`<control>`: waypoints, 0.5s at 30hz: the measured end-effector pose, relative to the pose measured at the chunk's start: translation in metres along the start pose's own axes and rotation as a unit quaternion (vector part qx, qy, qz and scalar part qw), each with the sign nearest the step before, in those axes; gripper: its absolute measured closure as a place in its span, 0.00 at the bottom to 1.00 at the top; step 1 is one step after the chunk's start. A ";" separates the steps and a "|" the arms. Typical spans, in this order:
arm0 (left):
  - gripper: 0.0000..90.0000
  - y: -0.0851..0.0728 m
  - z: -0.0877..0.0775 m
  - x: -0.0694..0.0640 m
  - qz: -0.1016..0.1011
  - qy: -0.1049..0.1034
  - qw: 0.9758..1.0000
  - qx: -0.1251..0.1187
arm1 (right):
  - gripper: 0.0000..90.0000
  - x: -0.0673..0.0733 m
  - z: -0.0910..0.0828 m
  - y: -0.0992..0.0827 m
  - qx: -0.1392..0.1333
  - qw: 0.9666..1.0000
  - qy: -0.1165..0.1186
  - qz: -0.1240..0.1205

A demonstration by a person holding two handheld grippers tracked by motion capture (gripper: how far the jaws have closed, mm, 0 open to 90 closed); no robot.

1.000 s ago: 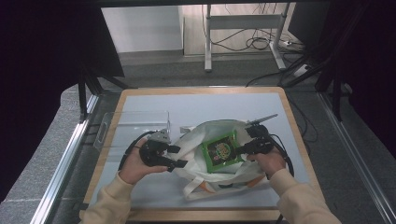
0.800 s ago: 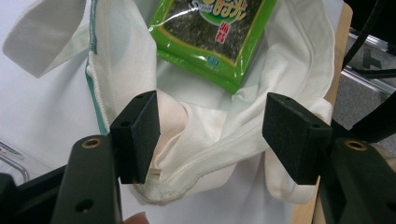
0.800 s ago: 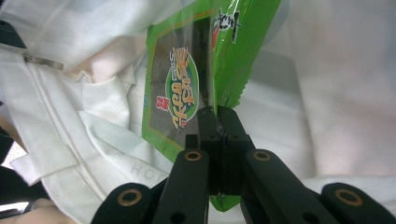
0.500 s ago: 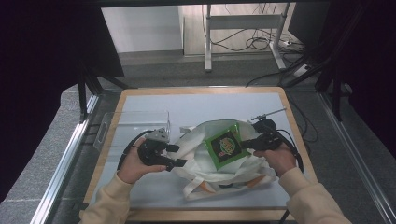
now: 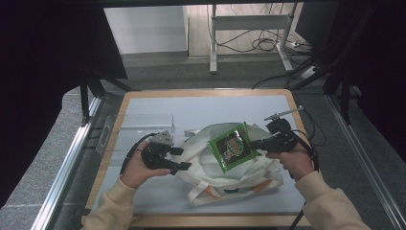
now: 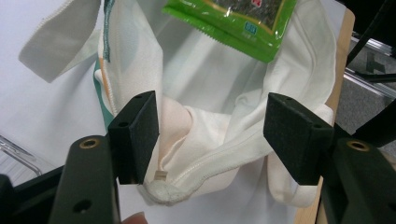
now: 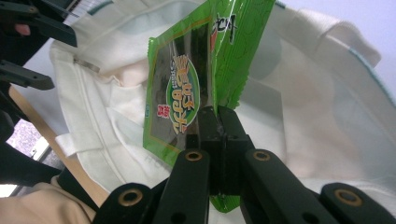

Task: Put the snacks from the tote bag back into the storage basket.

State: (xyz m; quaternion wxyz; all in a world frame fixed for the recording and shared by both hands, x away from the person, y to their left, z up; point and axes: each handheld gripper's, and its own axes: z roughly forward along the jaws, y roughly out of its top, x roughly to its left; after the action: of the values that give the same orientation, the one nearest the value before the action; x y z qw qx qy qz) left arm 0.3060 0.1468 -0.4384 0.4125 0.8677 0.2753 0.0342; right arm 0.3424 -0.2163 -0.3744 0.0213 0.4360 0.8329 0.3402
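At the table's left lies a clear plastic tray (image 5: 125, 128), just behind the left gripper (image 5: 184, 159), whose jaws stand apart around the bunched rim of the white cloth bag (image 5: 230, 175); in the left gripper view the hem touches the left pad while the right pad stands clear of the cloth, so nothing is pinched. The bag sprawls across the middle of the white mat (image 5: 201, 108), its handles loose toward the near edge. Above its mouth hangs the green snack packet (image 5: 231, 147), tilted, clamped by one edge in the closed jaws of the right gripper (image 5: 253, 142).
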 end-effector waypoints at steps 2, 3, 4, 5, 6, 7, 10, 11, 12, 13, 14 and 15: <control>0.39 0.001 0.000 0.000 -0.002 0.003 1.000 -0.001 | 1.00 -0.002 -0.001 0.000 -0.006 1.000 0.005 -0.005; 0.39 0.002 -0.001 0.000 0.000 0.004 1.000 -0.001 | 1.00 -0.002 -0.001 0.000 -0.006 1.000 0.005 -0.005; 0.39 0.002 -0.001 0.000 -0.001 0.004 1.000 -0.003 | 1.00 -0.004 -0.002 0.000 -0.008 1.000 0.009 -0.008; 0.39 0.003 -0.001 0.001 0.000 0.005 1.000 -0.004 | 1.00 -0.005 -0.002 -0.001 -0.010 1.000 0.012 -0.011; 0.39 0.005 -0.002 0.001 0.002 0.007 1.000 -0.002 | 1.00 -0.006 -0.002 -0.001 -0.013 1.000 0.015 -0.015; 0.39 0.006 -0.002 0.001 -0.002 0.010 1.000 -0.005 | 1.00 -0.007 -0.002 -0.001 -0.015 1.000 0.018 -0.018; 0.39 0.011 -0.002 0.002 0.002 0.012 1.000 -0.008 | 1.00 -0.011 -0.002 -0.001 -0.022 0.999 0.027 -0.028; 0.39 0.013 -0.002 0.002 -0.001 0.012 1.000 -0.009 | 1.00 -0.012 -0.002 -0.001 -0.024 0.999 0.030 -0.028; 0.39 0.014 -0.001 0.002 -0.001 0.013 1.000 -0.009 | 1.00 -0.012 -0.002 -0.001 -0.026 0.999 0.033 -0.029; 0.39 0.016 -0.001 0.003 0.001 0.014 1.000 -0.007 | 1.00 -0.014 -0.002 0.000 -0.028 0.998 0.036 -0.032; 0.39 0.017 0.001 0.002 -0.003 0.014 1.000 -0.009 | 1.00 -0.015 -0.002 0.000 -0.030 0.998 0.039 -0.034; 0.39 0.017 0.002 0.003 0.000 0.014 1.000 -0.003 | 1.00 -0.016 -0.002 0.000 -0.034 0.998 0.043 -0.035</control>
State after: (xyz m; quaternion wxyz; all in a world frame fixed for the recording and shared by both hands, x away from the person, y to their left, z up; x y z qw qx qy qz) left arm 0.3172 0.1380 -0.4276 0.4111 0.8659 0.2810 0.0468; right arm 0.3517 -0.2288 -0.3773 0.0124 0.3904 0.8360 0.3853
